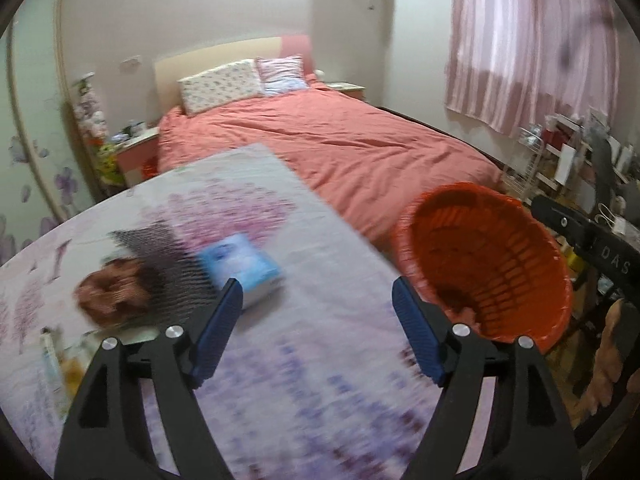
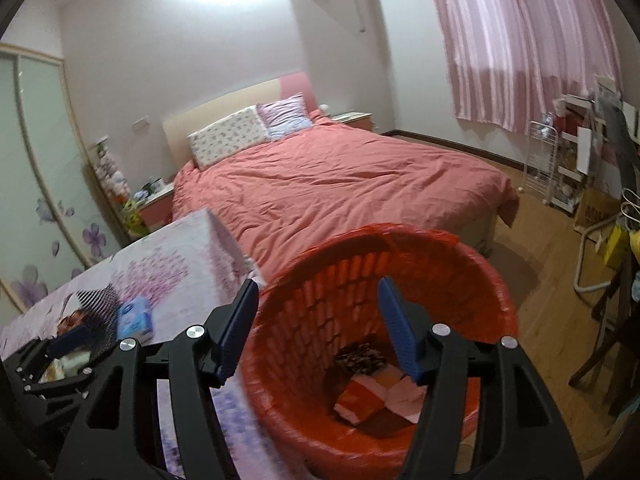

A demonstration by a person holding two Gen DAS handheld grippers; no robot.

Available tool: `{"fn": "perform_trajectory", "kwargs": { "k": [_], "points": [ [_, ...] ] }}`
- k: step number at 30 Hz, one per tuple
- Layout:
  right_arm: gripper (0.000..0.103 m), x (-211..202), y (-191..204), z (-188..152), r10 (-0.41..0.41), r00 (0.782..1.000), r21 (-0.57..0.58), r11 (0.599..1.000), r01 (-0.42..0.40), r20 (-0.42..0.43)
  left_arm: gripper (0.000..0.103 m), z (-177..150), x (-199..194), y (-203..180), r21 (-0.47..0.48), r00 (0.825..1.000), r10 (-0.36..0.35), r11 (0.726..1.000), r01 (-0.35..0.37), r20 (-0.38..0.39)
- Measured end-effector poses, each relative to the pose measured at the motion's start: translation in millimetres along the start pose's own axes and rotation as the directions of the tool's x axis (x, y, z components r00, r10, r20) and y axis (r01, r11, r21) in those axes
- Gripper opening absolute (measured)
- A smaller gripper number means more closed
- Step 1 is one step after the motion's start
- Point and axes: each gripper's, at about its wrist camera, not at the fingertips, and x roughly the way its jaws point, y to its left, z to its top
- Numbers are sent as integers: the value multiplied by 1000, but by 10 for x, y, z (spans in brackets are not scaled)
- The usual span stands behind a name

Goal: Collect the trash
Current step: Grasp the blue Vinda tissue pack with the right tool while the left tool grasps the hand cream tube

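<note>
Left wrist view showed the left gripper (image 1: 316,308) spread wide and empty over the floral tablecloth (image 1: 320,380), a blue box (image 1: 244,264) at ten o'clock of it. At two o'clock stood the orange basket (image 1: 552,280). The right gripper (image 2: 316,320) hung wide and empty above that basket, wrappers (image 2: 372,396) lying inside.

You are looking at one readable marking: the white letters "DAS" are showing on the black bar of the right gripper (image 1: 592,248) at the left wrist view's right edge; nothing else is reading clearly.
</note>
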Motion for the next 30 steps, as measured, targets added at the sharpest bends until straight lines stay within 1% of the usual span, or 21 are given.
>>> {"fn": "perform_trajectory", "kwargs": {
  "k": [5,9,11,12,14,16,20,22,26,30],
  "points": [
    [62,16,341,-82,52,998,-54,997,-54,-39,77,-155,-248,589,-94,997,79,993,-78,7],
    [62,56,622,-145,96,992,-105,989,-104,-76,77,-310,-430,1022,-149,986,165,975,-163,3],
    [62,94,787,-193,119,988,-130,983,-132,-99,77,-390,-501,1256,-176,977,213,962,-210,-4],
    [62,119,848,-212,126,986,-138,981,-140,-108,77,-454,-538,1423,-196,969,247,950,-245,-15],
    [62,194,1006,-244,137,981,-155,975,-158,-134,77,-541,-581,1631,-221,958,284,933,-284,-31],
    [62,245,1097,-272,146,977,-165,971,-171,-153,77,-645,-619,1904,-262,946,320,909,-324,-59],
    [62,453,1403,-327,162,966,-201,958,-203,-203,77,-796,-641,2331,-318,928,359,872,-371,-96],
    [62,543,1551,-367,165,961,-223,951,-215,-222,77,-856,-643,2462,-337,925,363,862,-378,-110],
    [62,759,1747,-411,152,953,-256,941,-220,-261,76,-928,-608,2593,-370,929,348,852,-369,-127],
    [62,936,1800,-434,133,942,-244,946,-213,-308,75,-962,-524,2673,-389,933,329,849,-359,-144]
  ]
}}
